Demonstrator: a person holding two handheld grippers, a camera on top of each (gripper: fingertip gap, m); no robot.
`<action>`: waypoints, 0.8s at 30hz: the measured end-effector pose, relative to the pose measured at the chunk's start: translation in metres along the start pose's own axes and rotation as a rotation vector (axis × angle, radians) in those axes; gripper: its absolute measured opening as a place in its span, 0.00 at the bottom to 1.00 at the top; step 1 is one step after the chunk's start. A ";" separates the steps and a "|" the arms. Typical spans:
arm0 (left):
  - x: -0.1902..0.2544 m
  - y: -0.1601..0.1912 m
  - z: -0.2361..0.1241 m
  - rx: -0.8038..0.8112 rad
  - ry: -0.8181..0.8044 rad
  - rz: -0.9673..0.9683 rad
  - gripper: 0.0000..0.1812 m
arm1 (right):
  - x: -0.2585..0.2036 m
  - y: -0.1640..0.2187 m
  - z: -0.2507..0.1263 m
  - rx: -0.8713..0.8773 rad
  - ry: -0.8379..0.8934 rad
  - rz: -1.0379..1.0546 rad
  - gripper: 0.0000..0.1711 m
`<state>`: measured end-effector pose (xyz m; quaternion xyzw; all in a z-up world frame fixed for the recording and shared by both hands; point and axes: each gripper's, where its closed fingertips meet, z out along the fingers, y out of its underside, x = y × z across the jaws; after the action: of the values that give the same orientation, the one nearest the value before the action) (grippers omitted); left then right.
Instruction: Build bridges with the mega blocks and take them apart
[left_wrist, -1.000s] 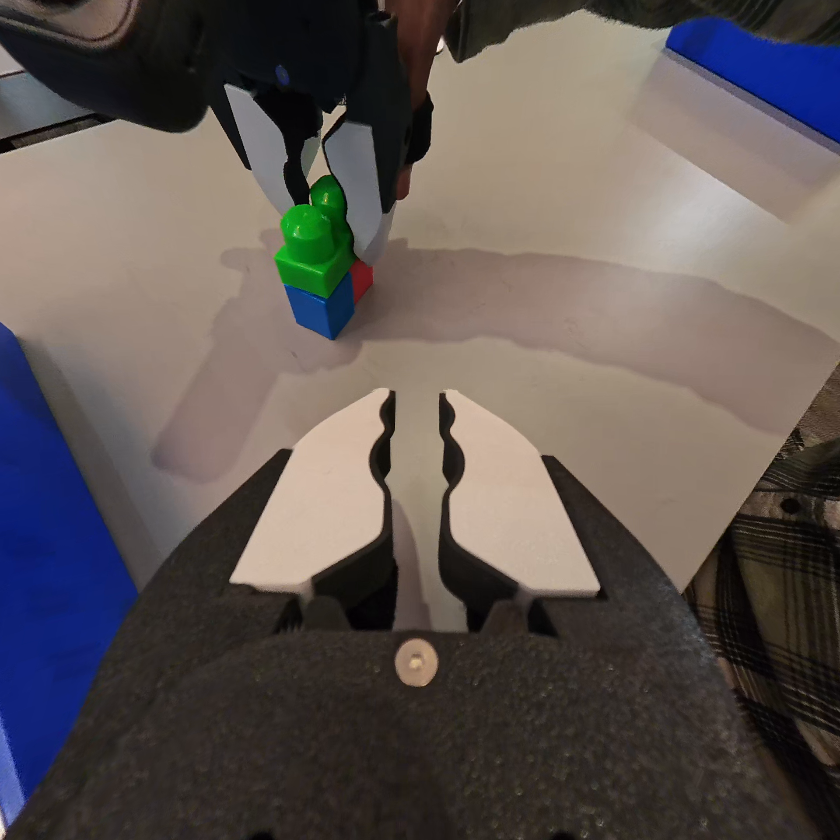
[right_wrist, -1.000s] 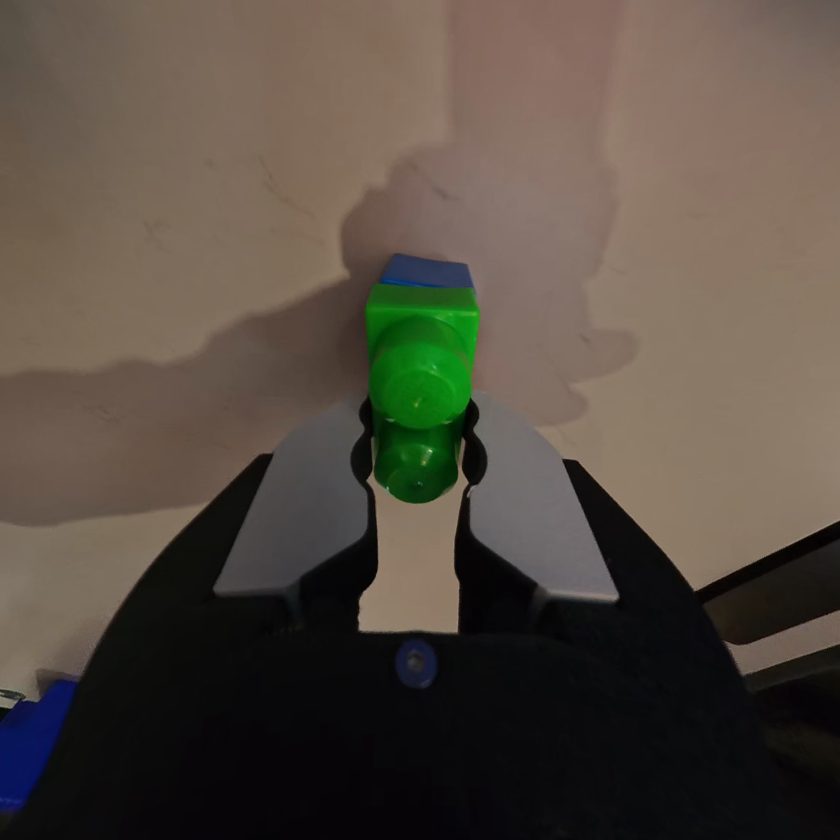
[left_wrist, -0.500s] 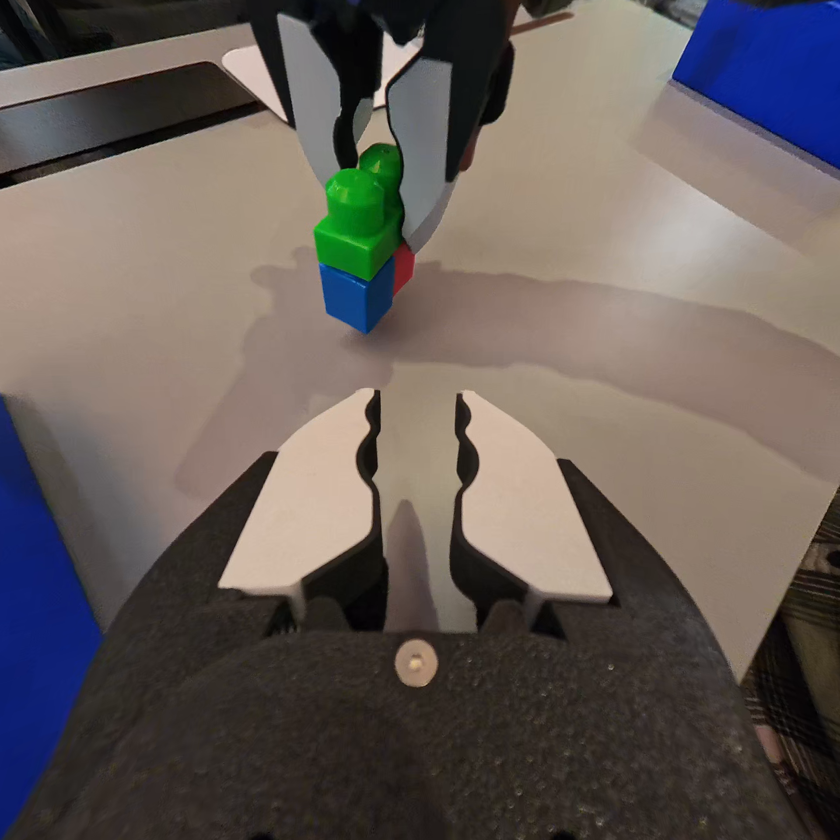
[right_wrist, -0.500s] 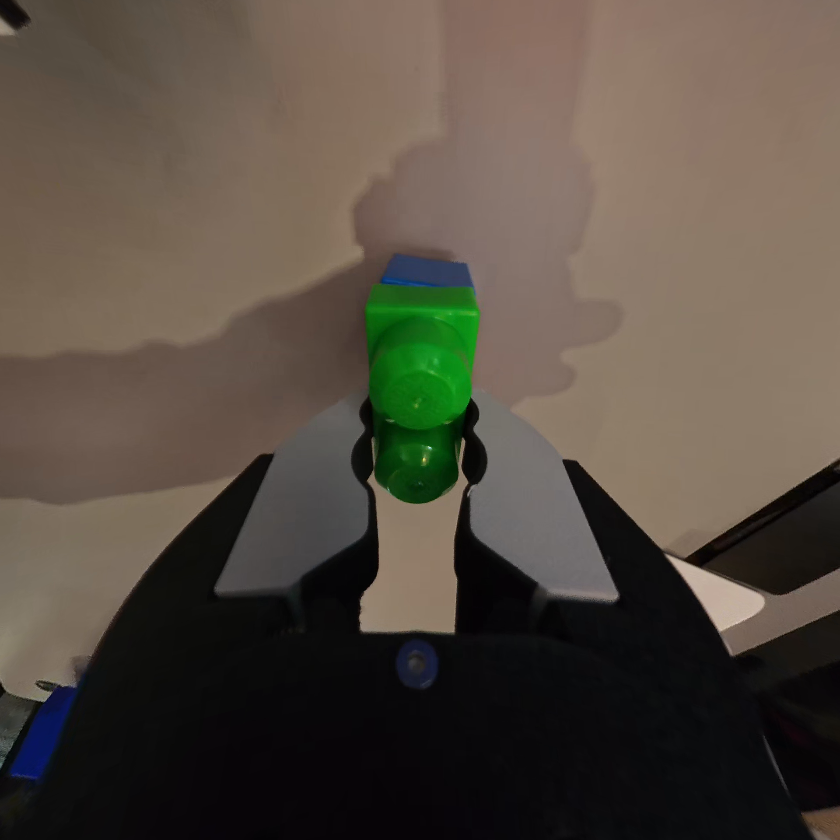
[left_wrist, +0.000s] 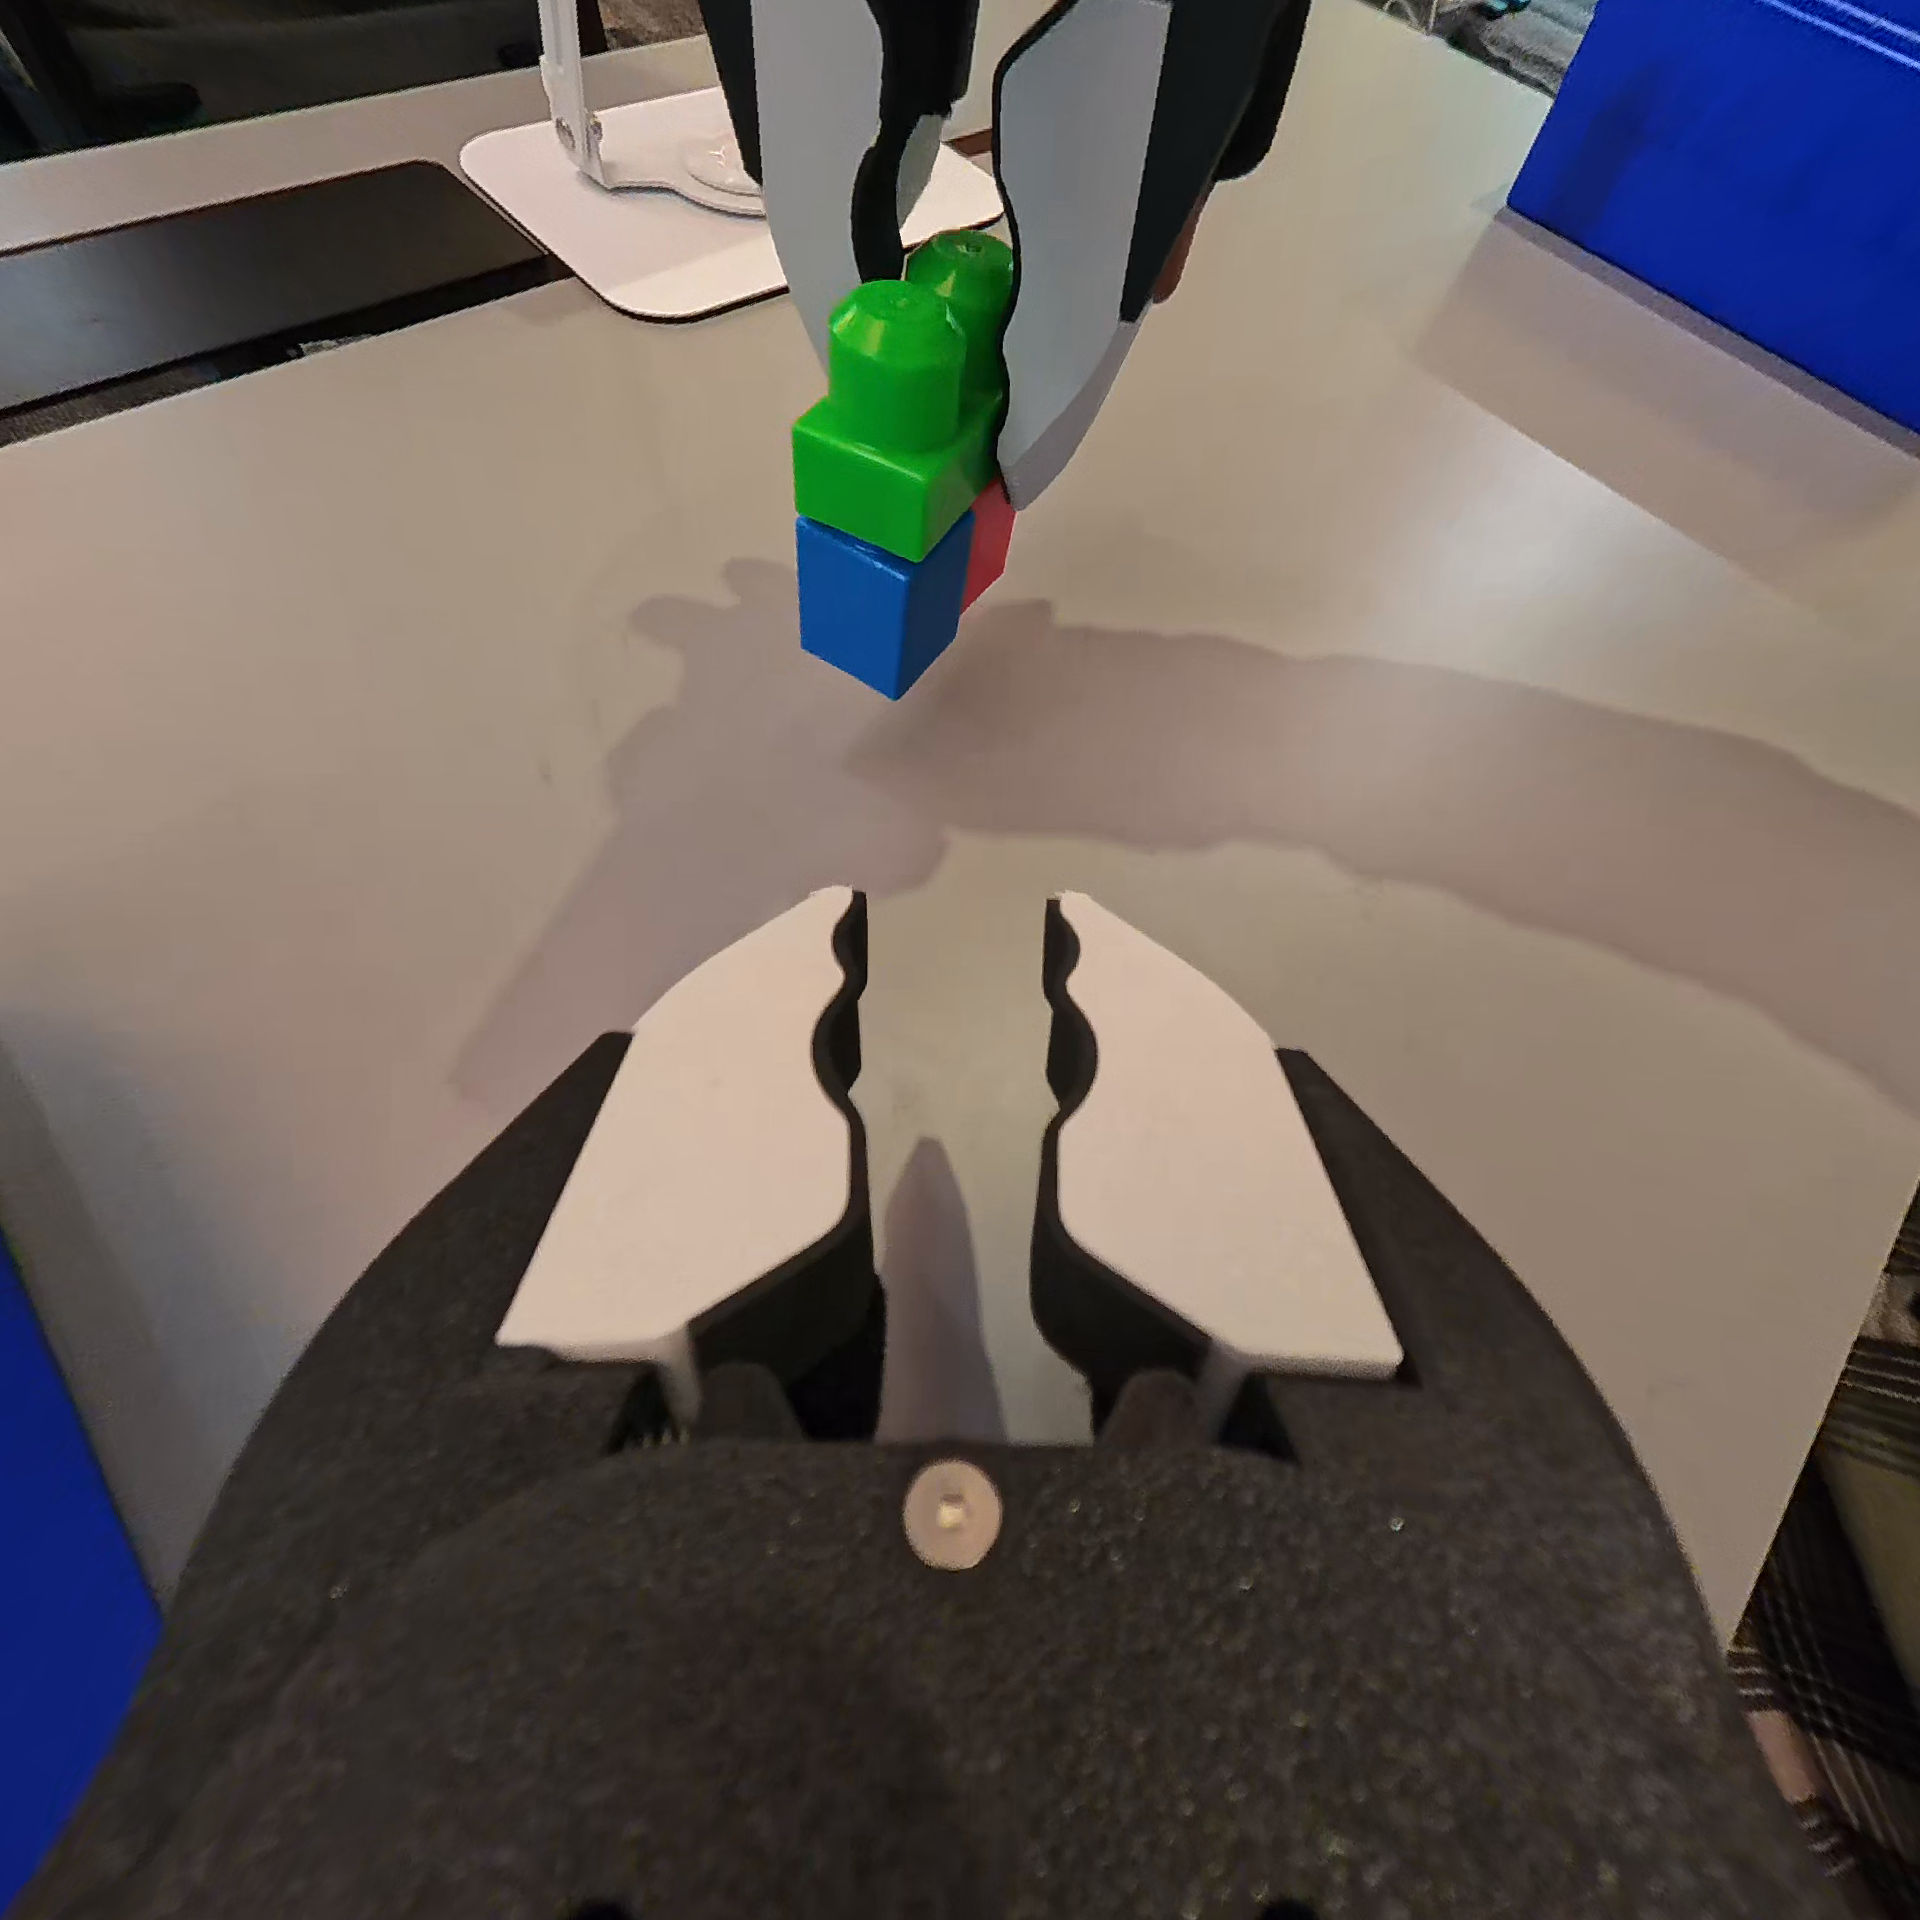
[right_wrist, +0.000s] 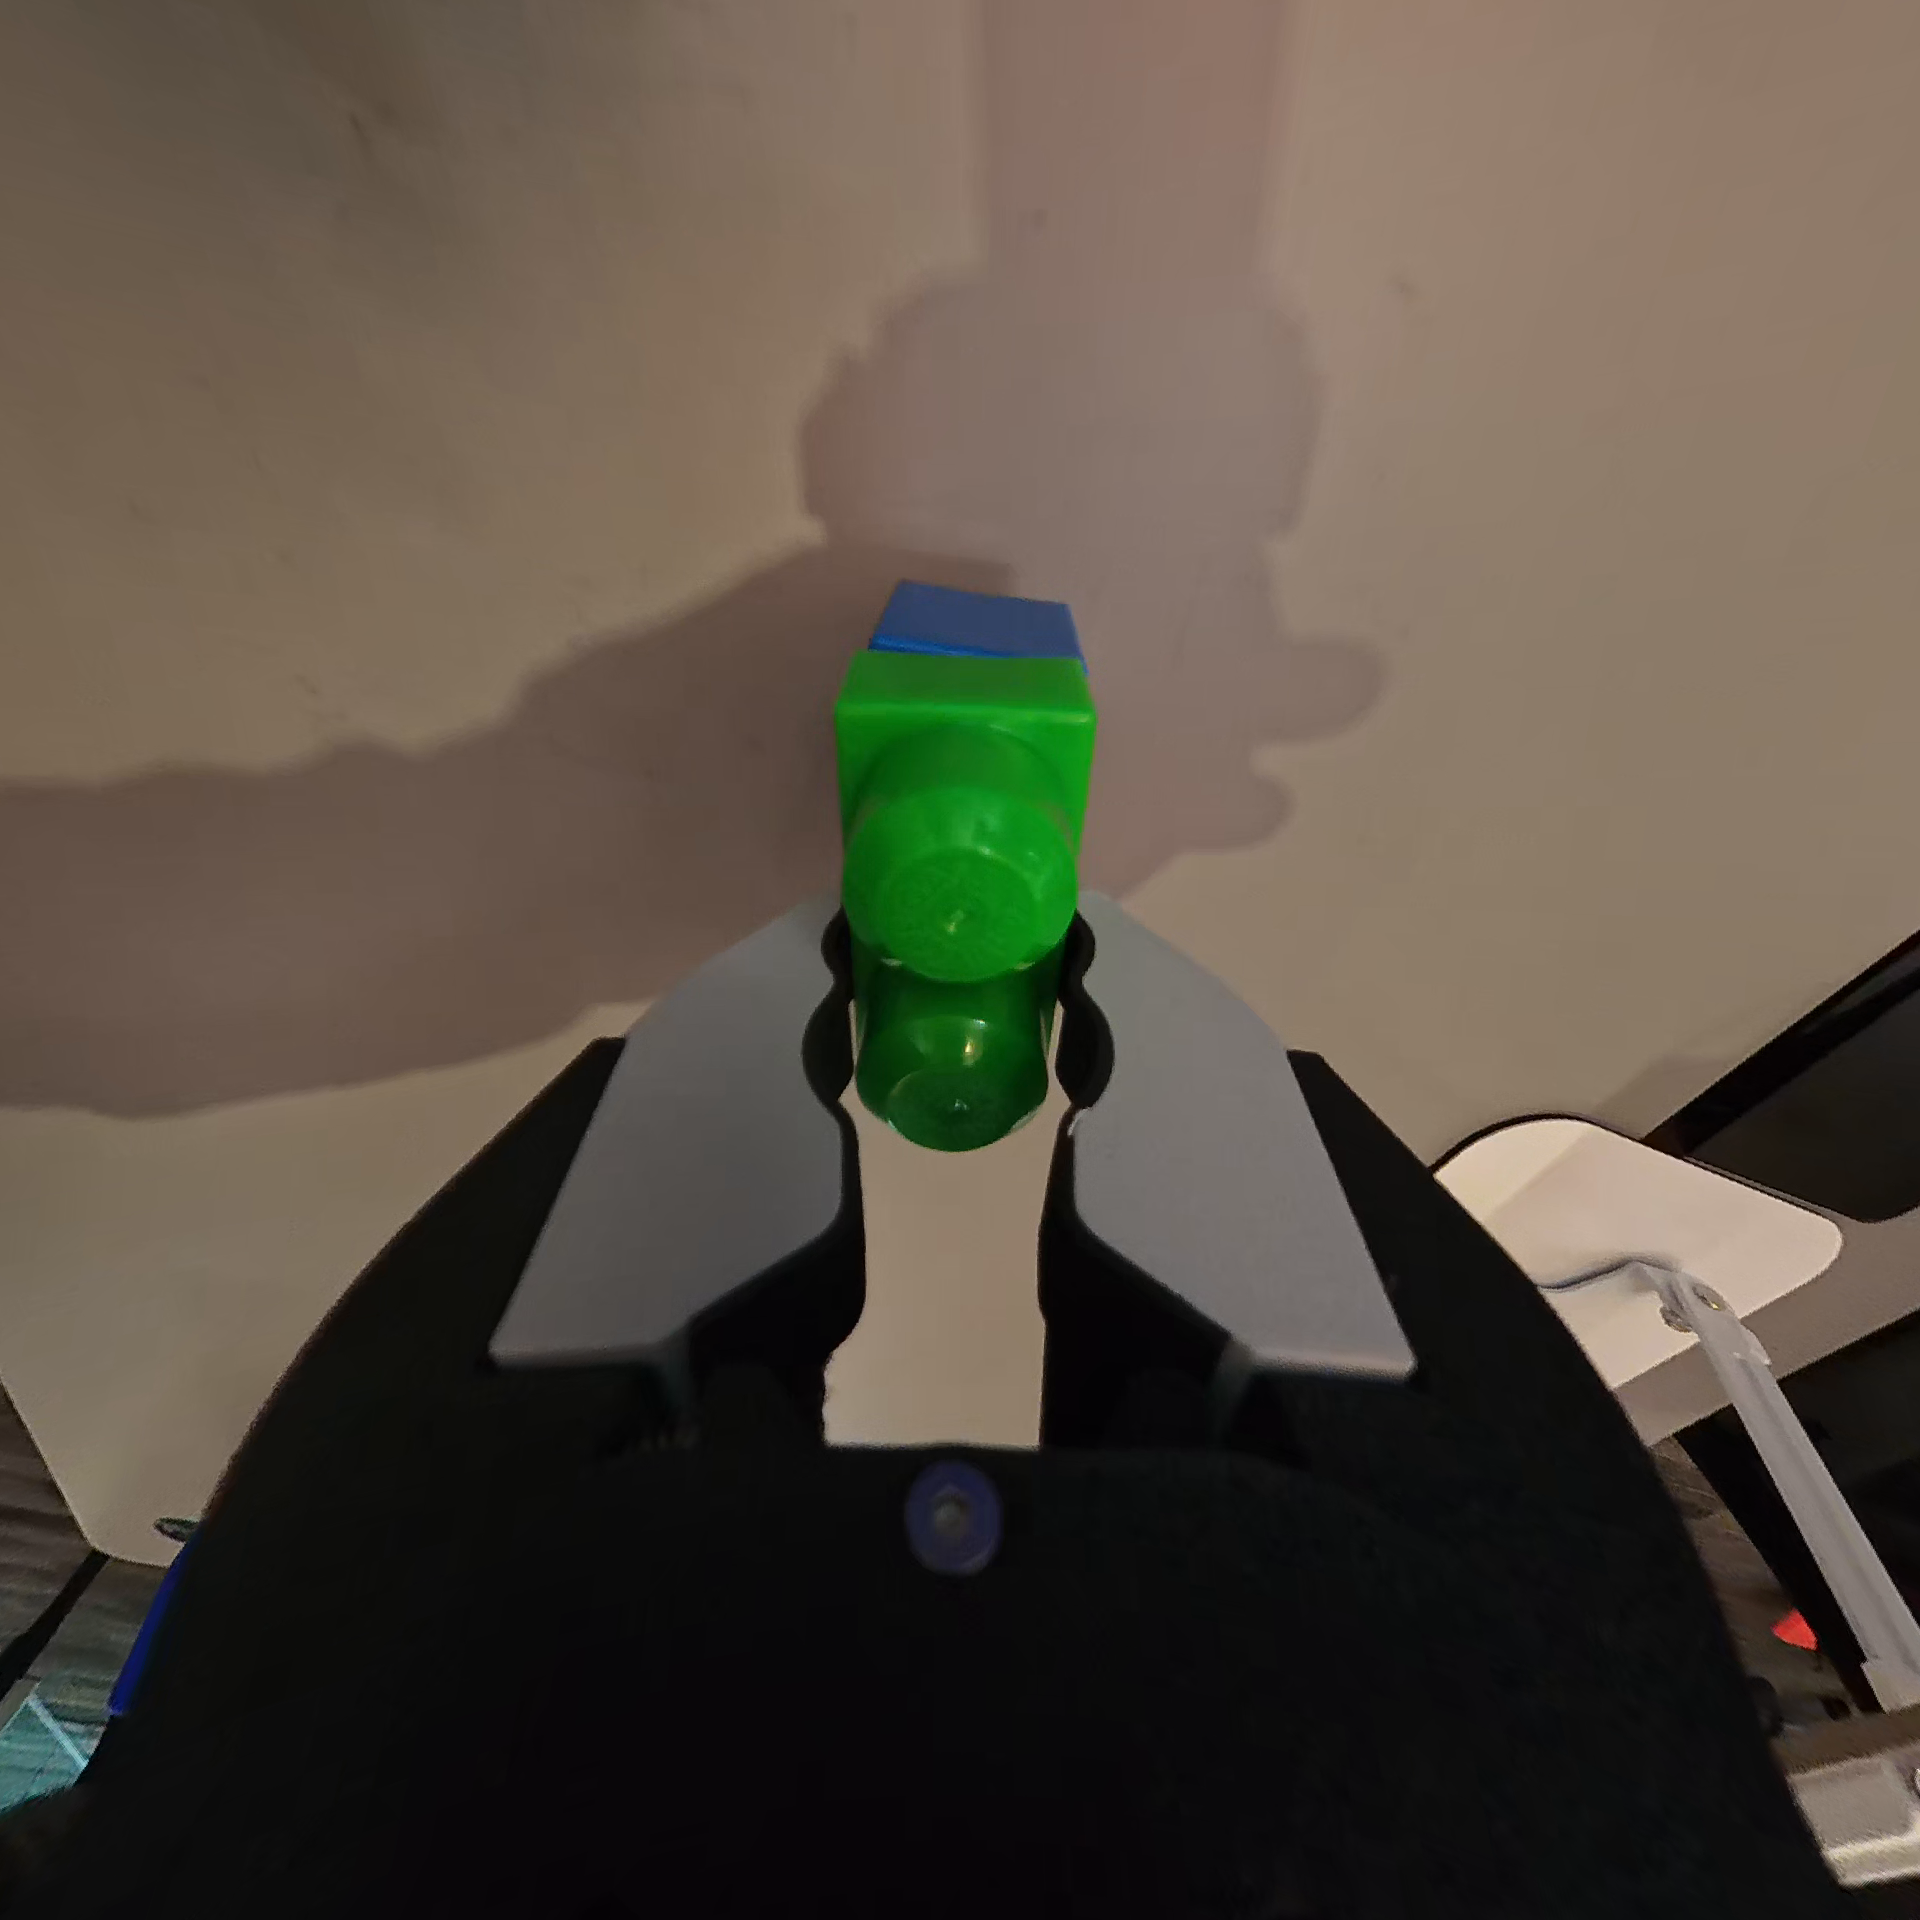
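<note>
Above the pale table (left_wrist: 312, 727), clear of its surface, the right gripper (right_wrist: 961, 1023) pinched the green block (left_wrist: 899, 416) with a blue block (left_wrist: 878, 603) and red block (left_wrist: 989, 545) plugged beneath, no legible writing, while the left gripper (left_wrist: 954, 914) hung spread and empty, well apart.

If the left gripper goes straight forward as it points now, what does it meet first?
Probably the blue block under the green block held by the right gripper, though depth is unclear.
</note>
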<state>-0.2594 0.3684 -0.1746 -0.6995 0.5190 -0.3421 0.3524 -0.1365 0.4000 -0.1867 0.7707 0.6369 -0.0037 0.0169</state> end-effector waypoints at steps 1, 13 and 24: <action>0.000 0.000 -0.001 -0.002 -0.004 0.001 0.18 | 0.000 0.000 0.001 0.001 -0.001 0.001 0.21; 0.007 0.004 -0.016 0.014 -0.011 0.004 0.17 | 0.012 -0.018 0.017 -0.004 0.003 0.000 0.21; 0.020 0.002 -0.023 0.037 0.006 0.025 0.17 | 0.016 -0.023 0.035 -0.021 0.005 -0.004 0.21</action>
<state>-0.2755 0.3450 -0.1618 -0.6854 0.5224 -0.3491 0.3681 -0.1560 0.4193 -0.2231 0.7692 0.6386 0.0046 0.0234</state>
